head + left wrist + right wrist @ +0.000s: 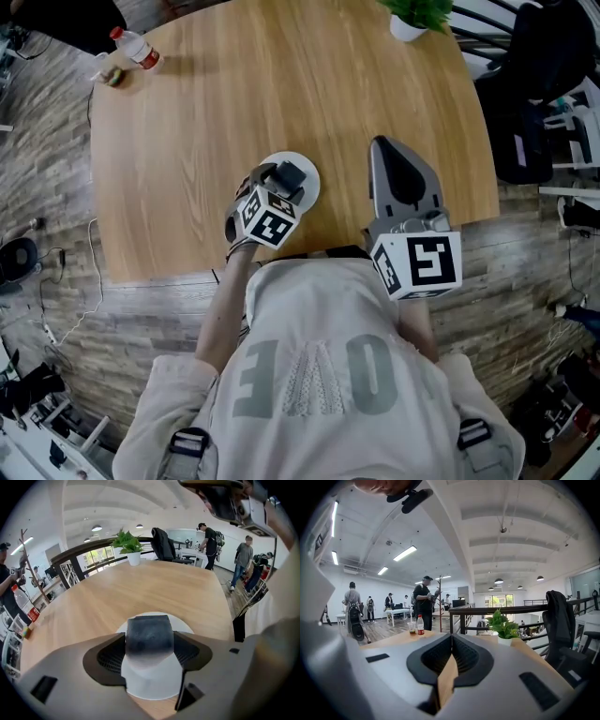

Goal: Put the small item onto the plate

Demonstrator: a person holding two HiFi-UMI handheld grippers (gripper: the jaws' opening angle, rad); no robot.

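Setting the block (149, 632) down well means lowering it straight until its underside rests flat on the plate (151, 688), then parting the jaws only a little so it neither tips nor drags off centre. The left gripper (281, 183) has its jaws clamped on the dark block's two sides, right over the middle of the white plate. I cannot tell whether the block already touches the plate. The right gripper (451, 656) has its jaws pressed together with nothing between them, and sits apart near the table (234, 94) edge; it is best left there. By count: one block, one plate, two grippers, one bottle (136, 47) and one potted plant (412, 17) at the far side.
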